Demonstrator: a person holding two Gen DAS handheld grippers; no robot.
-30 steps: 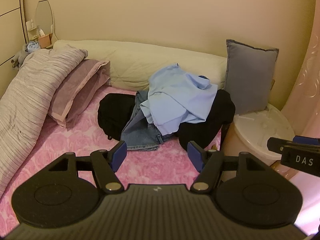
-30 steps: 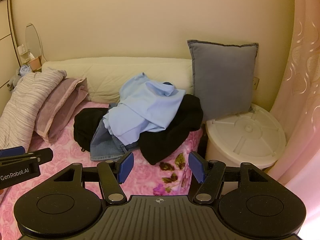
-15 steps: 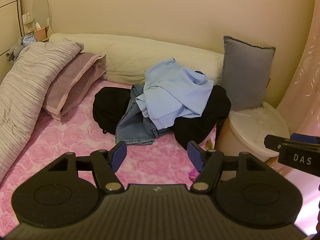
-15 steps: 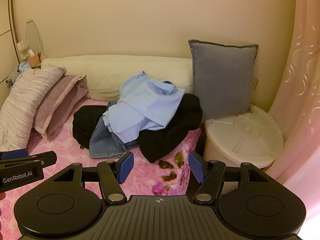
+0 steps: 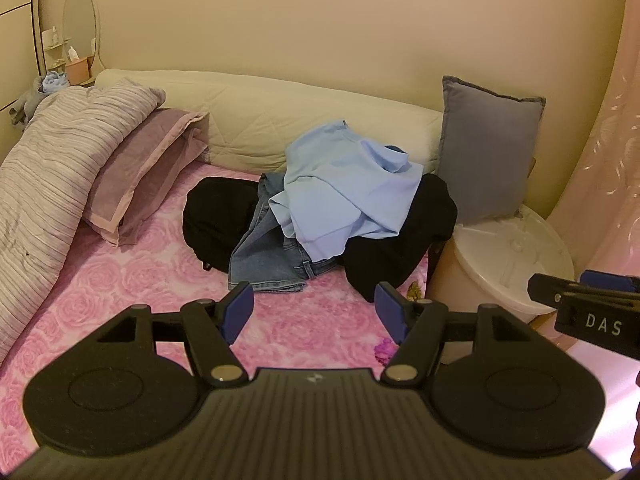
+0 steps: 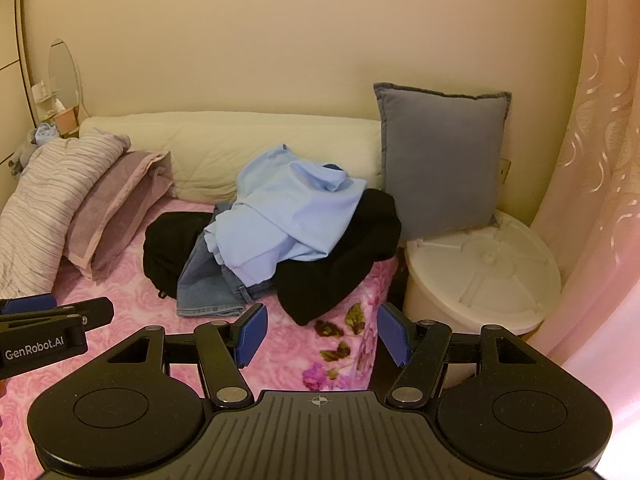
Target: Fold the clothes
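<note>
My left gripper (image 5: 314,308) and right gripper (image 6: 318,334) hung spread wide, empty, short of the pile. The blue shirt (image 5: 348,196) lay atop it, above the jeans (image 5: 266,256); soft, light, I judged, best pinched at its hem.

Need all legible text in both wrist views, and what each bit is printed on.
"DAS": on the side of the right gripper, seen at the right edge of the left wrist view.
"GenRobot.AI": on the side of the left gripper, seen at the left edge of the right wrist view.
Items on the shelf by the mirror: too small to read.
</note>
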